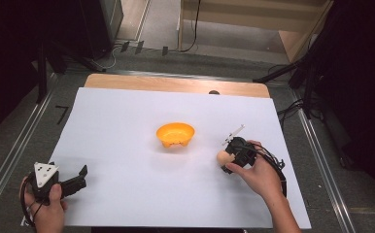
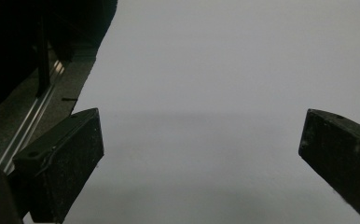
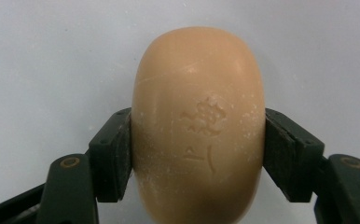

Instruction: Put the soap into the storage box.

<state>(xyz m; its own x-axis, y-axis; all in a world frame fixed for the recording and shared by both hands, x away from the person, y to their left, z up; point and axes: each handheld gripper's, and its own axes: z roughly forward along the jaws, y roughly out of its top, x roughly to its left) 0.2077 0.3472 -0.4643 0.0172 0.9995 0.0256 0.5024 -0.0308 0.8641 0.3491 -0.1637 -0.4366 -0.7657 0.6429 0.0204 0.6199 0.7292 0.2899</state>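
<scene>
White paper covers my worktop (image 1: 127, 121). Between my right fingers (image 3: 290, 154) sits the smooth tan oval soap bar (image 3: 199, 126), clamped on both flanks, by the sheet's right side. Beyond those fingers, toward the middle, waits the orange plastic bowl (image 1: 175, 134). I'd keep the squeeze steady, lift level, and lower gently into it. My left fingers (image 2: 61, 163) gape wide, empty. The soap's underside is hidden.

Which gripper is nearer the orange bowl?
Right. The right gripper, shut on a bar of soap, sits just right of the orange bowl. The left gripper, open and empty, rests at the near-left corner of the white sheet.
</scene>
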